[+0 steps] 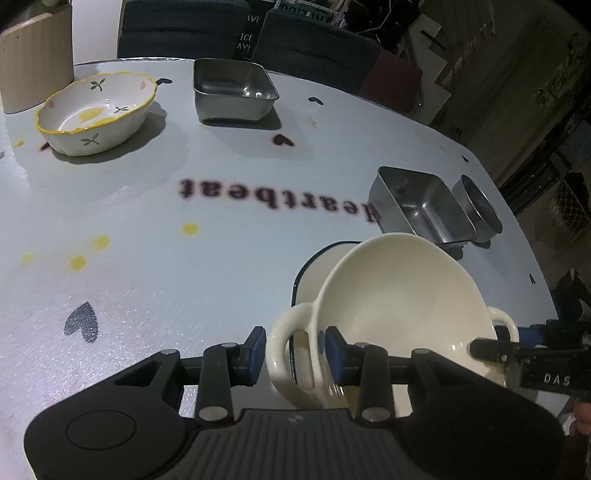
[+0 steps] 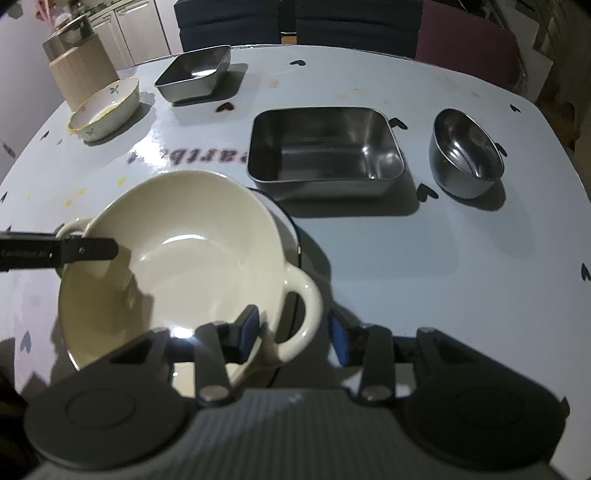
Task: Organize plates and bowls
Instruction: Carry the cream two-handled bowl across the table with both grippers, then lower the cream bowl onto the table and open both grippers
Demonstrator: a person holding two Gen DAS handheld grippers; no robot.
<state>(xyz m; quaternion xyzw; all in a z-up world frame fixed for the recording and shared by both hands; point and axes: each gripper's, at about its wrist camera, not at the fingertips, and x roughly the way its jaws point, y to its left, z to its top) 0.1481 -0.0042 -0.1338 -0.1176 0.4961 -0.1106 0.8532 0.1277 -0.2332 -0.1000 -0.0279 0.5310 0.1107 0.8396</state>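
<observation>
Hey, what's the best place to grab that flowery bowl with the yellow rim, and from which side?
Pinch the flowery bowl by its wavy yellow rim, coming down from above on the near side. It sits upright with no handles, and the tan canister crowds its far left side.

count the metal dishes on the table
3. A small square tin sits at the far side near the flowered bowl, a large rectangular tin is mid-table, and a round steel bowl stands to its right. More may lie out of view.

Pale tablecloth [image 1: 147, 221] with hearts, beige canister [image 2: 79, 75], dark chairs [image 1: 184, 27]
</observation>
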